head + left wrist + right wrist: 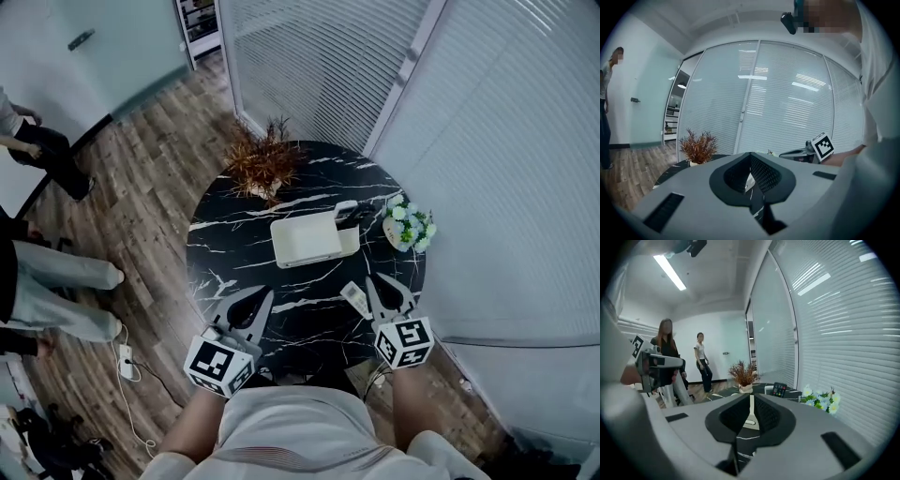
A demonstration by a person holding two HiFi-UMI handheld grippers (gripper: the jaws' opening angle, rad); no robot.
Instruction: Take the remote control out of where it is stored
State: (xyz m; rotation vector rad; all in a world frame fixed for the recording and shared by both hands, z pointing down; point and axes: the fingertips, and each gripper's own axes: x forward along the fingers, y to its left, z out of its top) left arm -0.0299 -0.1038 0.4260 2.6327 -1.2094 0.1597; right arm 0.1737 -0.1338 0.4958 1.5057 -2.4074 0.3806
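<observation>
White remote control point(750, 419) in right gripper point(750, 399)

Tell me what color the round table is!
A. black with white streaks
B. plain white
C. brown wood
A: the round table is black with thin white marble-like streaks across its top; the brown wood is only the floor around it.

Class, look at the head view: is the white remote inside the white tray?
No, the white remote shows well clear of the white tray, nearer the camera.
</observation>
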